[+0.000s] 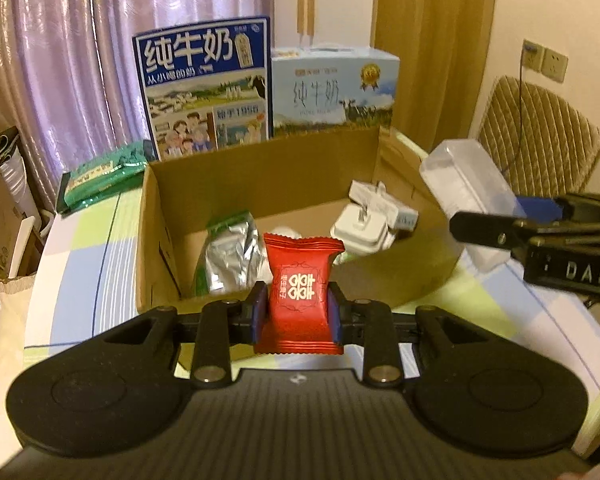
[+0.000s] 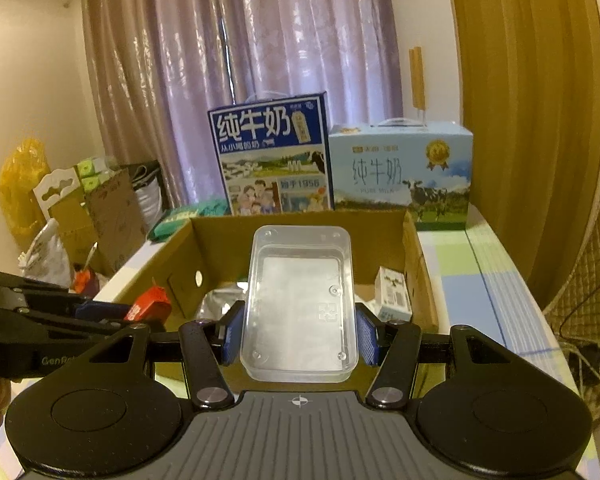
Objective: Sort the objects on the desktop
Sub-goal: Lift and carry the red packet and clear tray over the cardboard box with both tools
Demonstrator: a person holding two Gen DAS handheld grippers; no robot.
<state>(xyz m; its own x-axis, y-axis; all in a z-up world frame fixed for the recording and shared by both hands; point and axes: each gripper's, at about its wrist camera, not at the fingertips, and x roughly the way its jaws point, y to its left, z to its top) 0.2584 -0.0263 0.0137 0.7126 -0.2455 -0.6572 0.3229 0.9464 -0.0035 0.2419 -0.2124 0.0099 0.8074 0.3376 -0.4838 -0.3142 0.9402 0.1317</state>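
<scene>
Progress: sorting partly done, by the look of it. Cardboard box [image 1: 260,184], the collecting container, already holds several items; two more are in hand and not yet dropped.

Contents of the cardboard box, as visible:
- silver foil packet [image 1: 230,258] with green edge, leaning against the box's left inner wall;
- white charger plug [image 1: 362,230], toward the box's right side;
- small white carton with blue print [image 2: 394,294], by the box's right wall;
- something white between packet and plug, too hidden to name.

Items in transit:
- red candy packet [image 1: 300,300], upright, pinched between the blue pads of the left gripper [image 1: 298,312], held at the box's near edge;
- clear plastic container [image 2: 300,308], empty, lidless, clamped across its width by the right gripper [image 2: 300,336], hovering above the box opening.

Outside the box:
- dark blue milk carton [image 1: 204,88] and pale blue milk carton [image 1: 334,92], standing just behind the box's far wall;
- green packet [image 1: 100,172], lying off the box's far left corner.

Remaining, as judged: release both held items into the box. Whether other desktop items await cannot be told.
</scene>
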